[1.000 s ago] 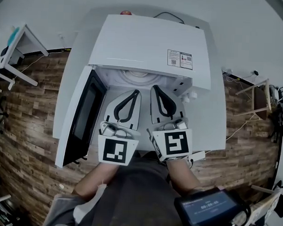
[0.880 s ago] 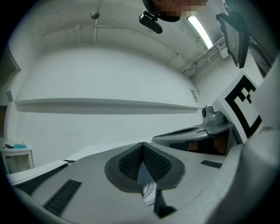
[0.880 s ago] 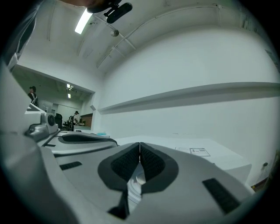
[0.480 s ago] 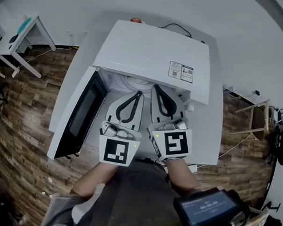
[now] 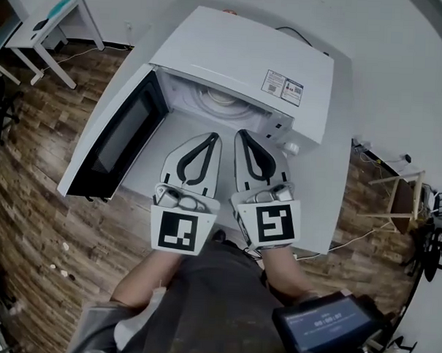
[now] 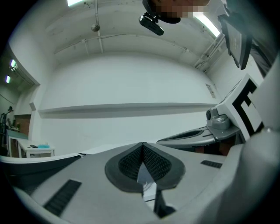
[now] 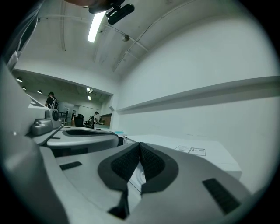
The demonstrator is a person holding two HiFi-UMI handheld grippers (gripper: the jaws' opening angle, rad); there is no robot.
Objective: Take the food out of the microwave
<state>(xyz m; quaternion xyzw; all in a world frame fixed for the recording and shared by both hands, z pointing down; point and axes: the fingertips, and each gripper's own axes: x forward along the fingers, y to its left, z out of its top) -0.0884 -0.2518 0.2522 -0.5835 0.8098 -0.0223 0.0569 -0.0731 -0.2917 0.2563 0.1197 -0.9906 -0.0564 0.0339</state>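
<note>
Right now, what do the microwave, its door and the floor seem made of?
Microwave: likely painted sheet metal, flat matte white panels.
Door: white frame around a dark glossy pane, glass or plastic.
Floor: brown grained planks, wood or laminate; can't tell which.

Microwave cavity [image 5: 179,90]: was found open at the front, reachable straight ahead. Door [image 5: 116,142]: was swung wide to the left, flanking the approach. Control panel [image 5: 282,127]: opening was bounded on the right. White dish [image 5: 220,102]: cavity floor was occupied.
</note>
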